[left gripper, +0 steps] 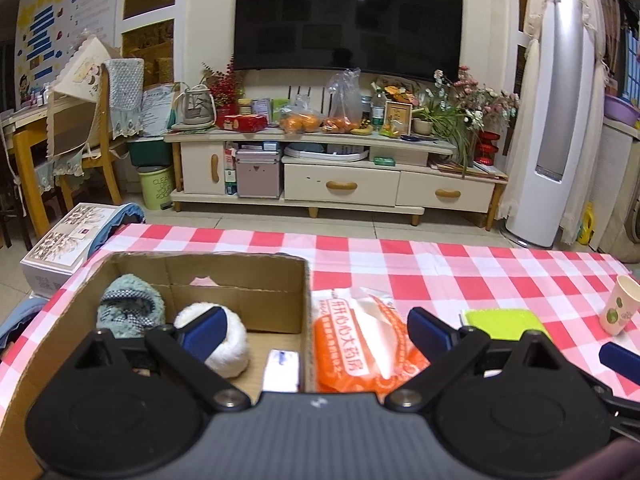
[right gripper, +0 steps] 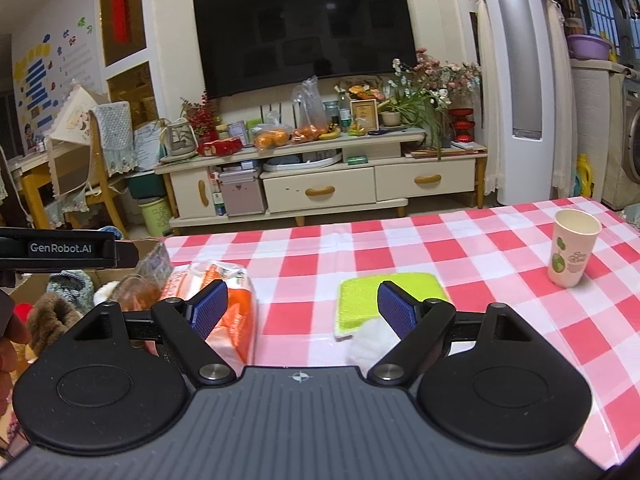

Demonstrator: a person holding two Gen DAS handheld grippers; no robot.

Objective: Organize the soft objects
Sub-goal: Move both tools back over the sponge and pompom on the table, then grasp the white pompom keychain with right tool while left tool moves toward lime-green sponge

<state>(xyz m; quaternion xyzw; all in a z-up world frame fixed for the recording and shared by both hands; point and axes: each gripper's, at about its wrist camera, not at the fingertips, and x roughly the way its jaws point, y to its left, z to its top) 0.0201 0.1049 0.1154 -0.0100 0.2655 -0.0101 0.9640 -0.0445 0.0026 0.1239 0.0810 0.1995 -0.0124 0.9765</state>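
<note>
An open cardboard box (left gripper: 240, 280) stands on the left of the checked table. A teal fuzzy slipper (left gripper: 130, 312), a white fluffy ball (left gripper: 230, 344) and a small white packet (left gripper: 282, 370) lie in it. My left gripper (left gripper: 316, 332) is open, straddling the box's right wall, with nothing between its fingers. An orange tissue pack (left gripper: 360, 344) lies just right of the box. My right gripper (right gripper: 303, 308) is also open and holds nothing, low over the table between the orange tissue pack (right gripper: 242, 320) and a green sponge (right gripper: 358, 300). A white fluffy piece (right gripper: 368, 344) lies against the sponge's near edge.
A paper cup (right gripper: 572, 252) stands upright at the table's right. Brown plush (right gripper: 52, 320) shows in the box in the right wrist view. A hand is at that view's left edge. Beyond the far table edge are floor and a TV cabinet (left gripper: 340, 184).
</note>
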